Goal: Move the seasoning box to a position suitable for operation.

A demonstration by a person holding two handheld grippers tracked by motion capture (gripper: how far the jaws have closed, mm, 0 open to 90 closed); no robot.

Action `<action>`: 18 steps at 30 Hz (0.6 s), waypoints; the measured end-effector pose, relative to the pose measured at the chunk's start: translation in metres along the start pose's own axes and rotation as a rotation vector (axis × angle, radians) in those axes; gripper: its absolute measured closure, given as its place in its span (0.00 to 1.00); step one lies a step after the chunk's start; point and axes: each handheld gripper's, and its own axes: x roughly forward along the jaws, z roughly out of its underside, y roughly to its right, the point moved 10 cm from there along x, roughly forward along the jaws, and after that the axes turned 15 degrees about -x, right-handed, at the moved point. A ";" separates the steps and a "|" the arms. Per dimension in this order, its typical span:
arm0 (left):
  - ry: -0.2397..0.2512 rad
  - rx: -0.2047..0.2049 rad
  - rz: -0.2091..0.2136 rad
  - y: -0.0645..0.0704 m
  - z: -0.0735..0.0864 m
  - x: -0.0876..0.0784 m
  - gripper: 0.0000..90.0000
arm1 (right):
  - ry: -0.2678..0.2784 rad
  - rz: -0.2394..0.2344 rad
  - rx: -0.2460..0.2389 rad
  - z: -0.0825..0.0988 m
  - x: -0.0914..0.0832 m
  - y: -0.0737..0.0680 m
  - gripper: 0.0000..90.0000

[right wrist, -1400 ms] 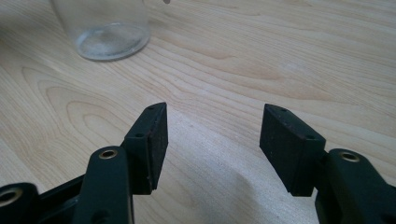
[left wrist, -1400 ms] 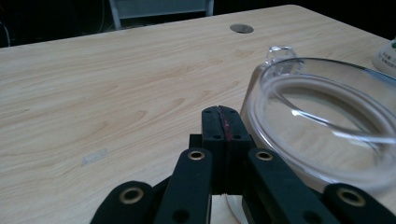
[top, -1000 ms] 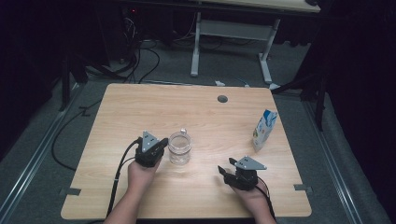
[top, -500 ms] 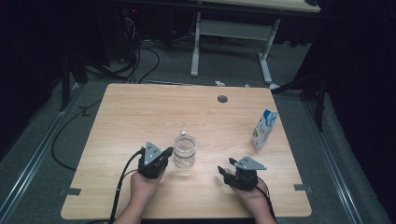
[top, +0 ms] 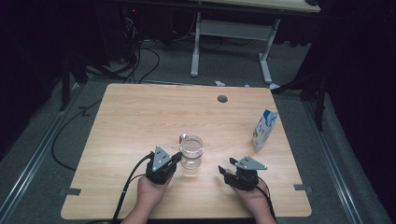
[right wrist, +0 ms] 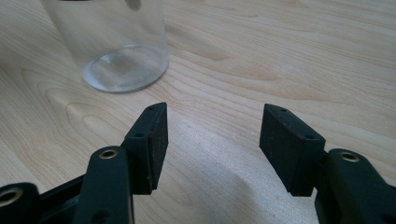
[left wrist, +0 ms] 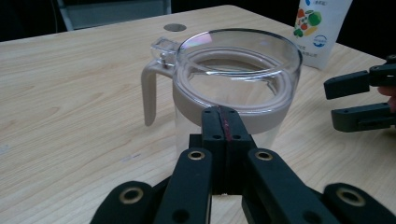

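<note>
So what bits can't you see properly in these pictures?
- Clear plastic jug with a beige rim and handle: in the left gripper view the shut left gripper covers its lower front; in the right gripper view the top edge cuts off all but its base.
- White carton with fruit pictures: print too small in the high view; the left gripper view's top edge crops it.
- Right gripper: open; its hand is out of frame there.

A: Where does the high view sit?
B: Above the near edge, looking forward and down across the whole surface [top: 140,112].
A: The gripper views?
B: Low and close, looking along their own fingers. Both share the clear pitcher [left wrist: 233,88] [right wrist: 116,46] [top: 191,151] with it.
</note>
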 end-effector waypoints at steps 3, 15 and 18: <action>-0.007 0.006 0.011 0.005 0.001 0.001 1.00 | 0.004 -0.002 -0.001 -0.001 0.000 0.000 0.47; -0.017 0.021 0.038 0.019 0.001 0.008 1.00 | 0.004 -0.002 -0.002 -0.001 0.000 -0.001 0.47; -0.015 0.019 0.041 0.019 0.001 0.008 1.00 | 0.005 -0.002 -0.002 -0.001 0.000 0.000 0.47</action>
